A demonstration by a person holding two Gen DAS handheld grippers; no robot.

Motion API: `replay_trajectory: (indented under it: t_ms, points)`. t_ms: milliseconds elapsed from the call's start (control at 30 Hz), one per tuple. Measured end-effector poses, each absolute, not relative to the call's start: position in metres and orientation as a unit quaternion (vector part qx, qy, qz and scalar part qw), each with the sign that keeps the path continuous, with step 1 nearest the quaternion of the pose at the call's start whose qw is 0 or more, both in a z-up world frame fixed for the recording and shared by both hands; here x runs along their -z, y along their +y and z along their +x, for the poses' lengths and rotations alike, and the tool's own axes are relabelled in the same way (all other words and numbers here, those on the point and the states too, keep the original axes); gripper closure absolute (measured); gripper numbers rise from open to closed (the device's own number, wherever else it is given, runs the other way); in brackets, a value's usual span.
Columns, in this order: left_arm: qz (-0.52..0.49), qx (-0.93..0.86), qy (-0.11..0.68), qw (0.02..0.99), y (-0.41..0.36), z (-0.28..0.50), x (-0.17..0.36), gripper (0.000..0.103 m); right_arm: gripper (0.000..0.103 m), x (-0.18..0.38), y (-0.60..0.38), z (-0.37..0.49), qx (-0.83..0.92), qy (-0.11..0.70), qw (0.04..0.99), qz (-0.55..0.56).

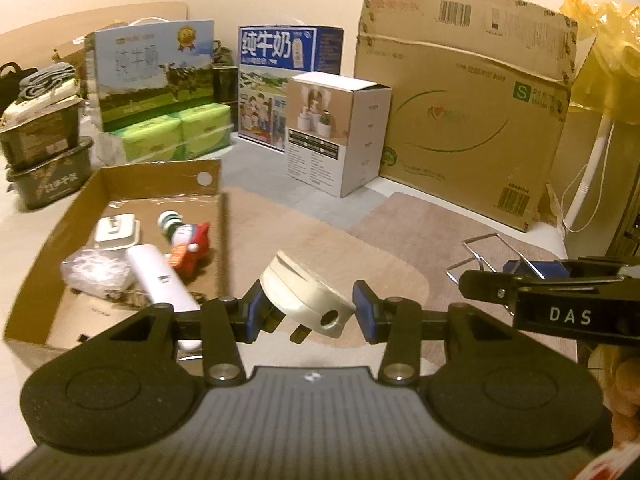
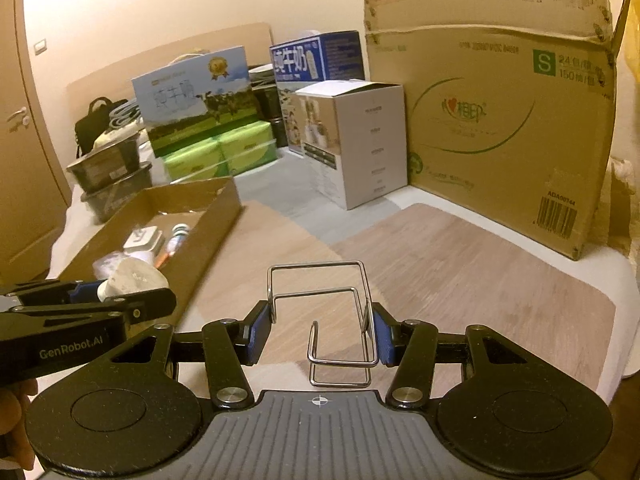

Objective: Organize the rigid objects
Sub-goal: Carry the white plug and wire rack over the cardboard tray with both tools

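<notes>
A white plug adapter with metal prongs sits between the blue pads of my left gripper, which is shut on it, raised over the mat just right of an open cardboard tray. In the tray lie a white charger, a white bar-shaped device, a red toy figure and a clear bag. My right gripper is shut on a bent wire rack, held above the mat. The left gripper with the adapter shows at the left of the right wrist view.
A tall brown carton stands at the back right, with a white product box and a blue milk carton beside it. Green tissue packs and stacked dark containers lie behind the tray. A wood-pattern mat covers the surface.
</notes>
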State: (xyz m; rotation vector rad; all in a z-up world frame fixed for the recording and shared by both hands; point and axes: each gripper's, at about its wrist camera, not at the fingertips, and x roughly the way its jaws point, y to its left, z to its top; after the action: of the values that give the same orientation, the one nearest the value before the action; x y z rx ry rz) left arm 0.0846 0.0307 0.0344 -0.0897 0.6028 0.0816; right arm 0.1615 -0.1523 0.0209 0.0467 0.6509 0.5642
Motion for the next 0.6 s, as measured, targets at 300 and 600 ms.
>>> replay_trajectory:
  t_ms: [300,600]
  points:
    - [-0.047,-0.061,0.292,0.953,0.052,0.056,-0.045,0.061,0.051,-0.032,-0.128,0.13,-0.293,0.309,0.905,0.015]
    - [-0.058,-0.085,0.292,0.951,0.082,0.039,-0.047,0.061,0.051,-0.038,-0.096,0.118,-0.32,0.309,0.895,0.012]
